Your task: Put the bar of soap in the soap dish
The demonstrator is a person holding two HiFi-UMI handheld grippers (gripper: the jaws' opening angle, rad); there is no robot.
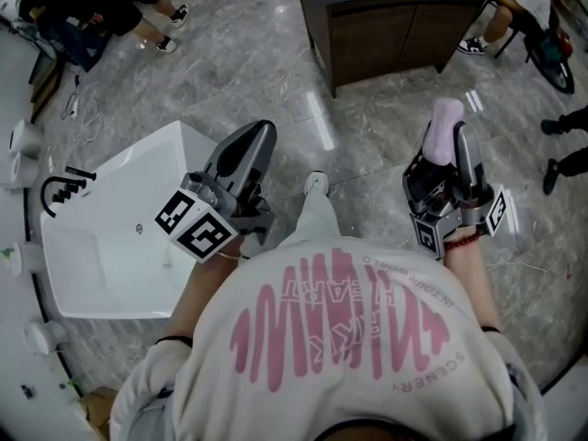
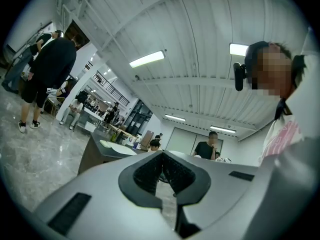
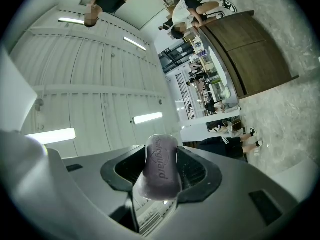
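Observation:
A pale purple bar of soap [image 3: 162, 167] stamped with a brand name is clamped upright between the jaws of my right gripper [image 3: 161, 170]. In the head view that soap [image 1: 446, 129] sticks out past the tips of the right gripper [image 1: 447, 159], which is held up at the right, over the floor. My left gripper [image 1: 243, 159] is raised beside the white sink, jaws together and empty; its own view shows the left gripper [image 2: 161, 170] with the pads touching, pointing towards the ceiling. No soap dish is visible in any view.
A white basin [image 1: 110, 246] with a black tap [image 1: 61, 191] stands at the lower left. A dark wooden cabinet [image 1: 395, 26] stands ahead on the grey marble floor. People sit and stand at the top left and right edges.

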